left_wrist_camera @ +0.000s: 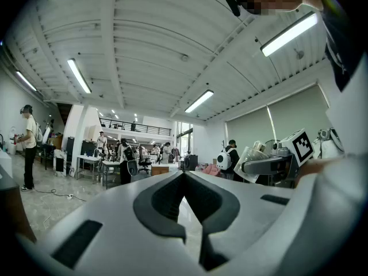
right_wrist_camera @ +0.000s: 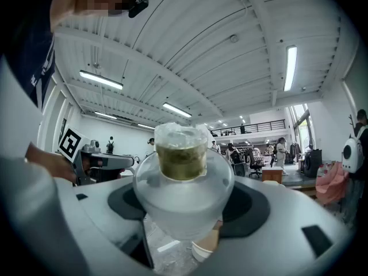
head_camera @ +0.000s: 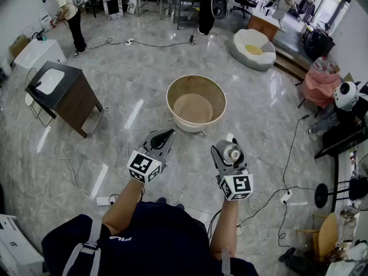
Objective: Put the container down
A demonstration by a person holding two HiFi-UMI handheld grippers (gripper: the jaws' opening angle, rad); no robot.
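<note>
Right gripper (right_wrist_camera: 185,209), jaws wide, holds the clear plastic container (right_wrist_camera: 181,157) between them. Judged light, thin-walled, slippery, crushable; best gripped gently across its broad body.

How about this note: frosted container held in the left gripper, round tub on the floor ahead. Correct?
No. The frosted container is held in the right gripper, not the left gripper, which is shut and empty; the right gripper view shows it. The round tub is on the floor ahead.
</note>
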